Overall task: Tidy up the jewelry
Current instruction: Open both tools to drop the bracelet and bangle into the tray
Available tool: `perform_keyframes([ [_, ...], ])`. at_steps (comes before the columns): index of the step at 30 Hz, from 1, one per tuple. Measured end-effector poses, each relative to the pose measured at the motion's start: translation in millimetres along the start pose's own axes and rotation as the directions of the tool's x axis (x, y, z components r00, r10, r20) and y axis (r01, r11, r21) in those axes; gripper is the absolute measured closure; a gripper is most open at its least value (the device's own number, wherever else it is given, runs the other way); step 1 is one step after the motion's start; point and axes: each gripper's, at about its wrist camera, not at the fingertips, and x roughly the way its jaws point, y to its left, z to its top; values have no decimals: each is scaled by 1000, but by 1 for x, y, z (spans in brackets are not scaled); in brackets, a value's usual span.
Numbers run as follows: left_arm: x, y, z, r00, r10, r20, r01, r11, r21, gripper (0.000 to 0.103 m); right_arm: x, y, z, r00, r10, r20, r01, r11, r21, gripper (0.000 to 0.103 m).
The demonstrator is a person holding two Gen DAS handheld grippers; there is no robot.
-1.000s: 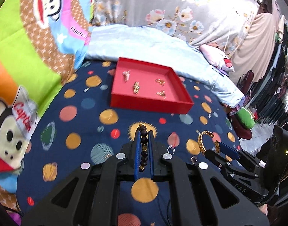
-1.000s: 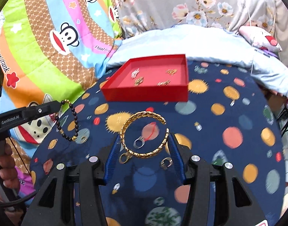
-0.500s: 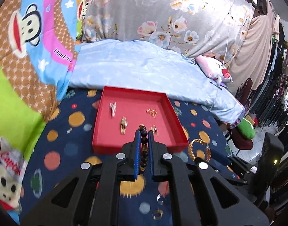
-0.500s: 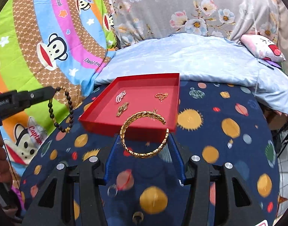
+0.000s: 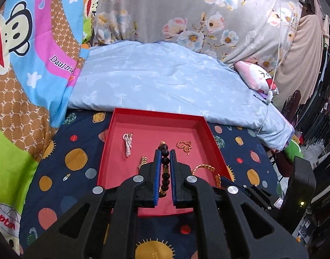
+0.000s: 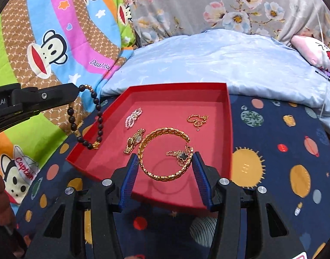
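Bedroom: bedsheet (image 5: 63,185), pillow (image 5: 160,82), cartoon blanket (image 6: 52,43)

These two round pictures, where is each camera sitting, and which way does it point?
Left wrist view: sits on the left gripper, looking forward and down over the shallow red cardboard tray; its closed black fingers pinch a dark beaded bracelet.
Right wrist view: sits on the right gripper, facing the same tray; its fingers clamp a gold chain-link bangle, and part of a hand shows at the left edge.
Shared: tray, both bracelets, each other's gripper.
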Motion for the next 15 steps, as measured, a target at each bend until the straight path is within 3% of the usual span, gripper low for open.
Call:
perform_keyframes([
  [3,7,3,-2,1000,14,-12,-14,1000,-6,95,8,1,-2,1000,3,-19,-3,1000,-6,52],
  [5,11,5,-3,999,26,-18,-26,1000,-9,89,10,2,-3,1000,0,-22,0,1000,-7,51],
  [7,13,9,-5,999,32,-28,-33,999,-28,66,9,2,-5,1000,-9,-24,9,1000,-9,51],
  [15,-5,18,-12,999,49,-14,-50,998,-42,65,-17,7,-13,1000,3,-3,-3,1000,7,51],
])
